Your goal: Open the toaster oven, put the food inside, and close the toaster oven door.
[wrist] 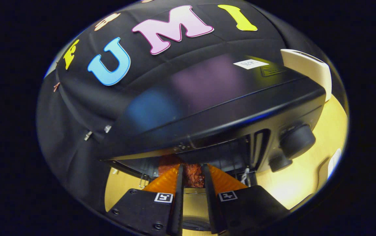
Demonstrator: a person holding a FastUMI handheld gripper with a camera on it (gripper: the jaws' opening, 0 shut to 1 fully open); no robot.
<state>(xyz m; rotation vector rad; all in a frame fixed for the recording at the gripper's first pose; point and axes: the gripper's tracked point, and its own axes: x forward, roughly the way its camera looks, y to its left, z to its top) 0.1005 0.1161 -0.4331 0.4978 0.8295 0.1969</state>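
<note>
The gripper (193,175) is pressing both fingers on the reddish food (193,175) and holding it right at the mouth of the toaster oven (214,108), prob. so it is going straight in w/o touching the top edge of the opening.

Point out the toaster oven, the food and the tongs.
toaster oven (207,98): gripper view, its glossy black top.
food (193,173): gripper view, reddish piece between the fingers.
tongs (193,177): gripper view, midway between fingertips, closed on the food.
</note>
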